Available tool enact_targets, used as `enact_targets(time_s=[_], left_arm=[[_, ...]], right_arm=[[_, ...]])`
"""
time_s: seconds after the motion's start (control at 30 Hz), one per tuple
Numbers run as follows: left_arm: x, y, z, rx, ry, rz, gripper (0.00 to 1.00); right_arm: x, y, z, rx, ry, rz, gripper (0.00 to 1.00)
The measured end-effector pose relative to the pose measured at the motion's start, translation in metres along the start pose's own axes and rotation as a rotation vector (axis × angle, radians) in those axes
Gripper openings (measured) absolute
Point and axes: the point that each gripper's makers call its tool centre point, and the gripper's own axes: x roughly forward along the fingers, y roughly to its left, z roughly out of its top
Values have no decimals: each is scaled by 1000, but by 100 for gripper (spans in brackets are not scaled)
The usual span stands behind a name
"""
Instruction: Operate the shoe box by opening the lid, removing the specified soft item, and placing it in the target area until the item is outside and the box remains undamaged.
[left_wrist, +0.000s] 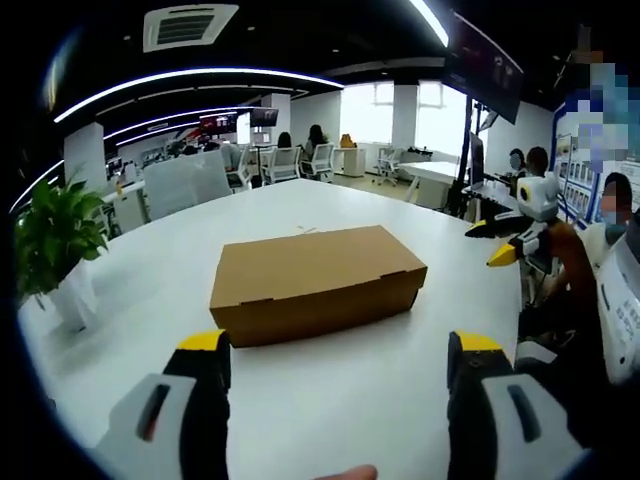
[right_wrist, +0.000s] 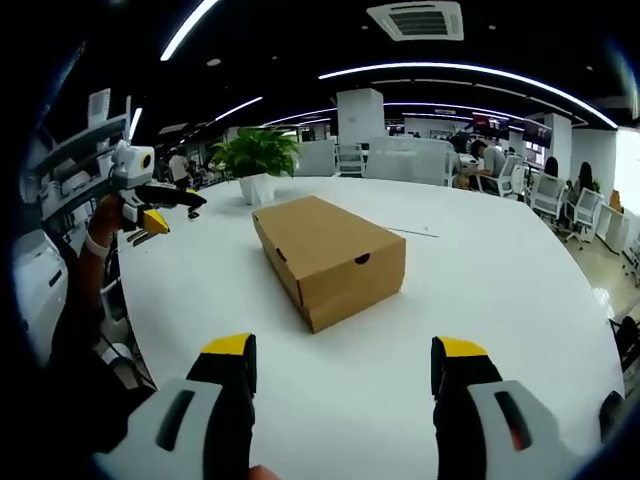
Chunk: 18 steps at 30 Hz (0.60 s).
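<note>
I see the closed cardboard shoe box (left_wrist: 315, 280) lying on the white surface (left_wrist: 330, 400). My left tool (left_wrist: 340, 360) and right tool (right_wrist: 342, 365) are both released, short of it.

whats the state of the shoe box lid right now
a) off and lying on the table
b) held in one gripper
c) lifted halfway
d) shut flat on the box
d: the cardboard shoe box sits closed on the white table, its lid flush all round, and both the left gripper and right gripper are open and apart from it.
</note>
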Motion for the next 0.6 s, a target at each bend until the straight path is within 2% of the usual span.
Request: enact_targets(time_s=[0.07, 0.23, 0.33, 0.43, 0.6], left_arm=[[0, 3, 0, -2, 3, 2, 86], [3, 14, -2, -11, 11, 7, 88], [5, 22, -4, 17, 21, 18, 93], [4, 32, -1, 31, 21, 36, 92], [3, 33, 4, 12, 14, 24, 95]], right_arm=[[3, 1, 0, 3, -1, 5, 72], [12, 5, 4, 7, -4, 28, 72], [19, 6, 7, -9, -8, 46, 74], [24, 8, 13, -24, -10, 57, 75], [27, 12, 19, -37, -19, 71, 73]])
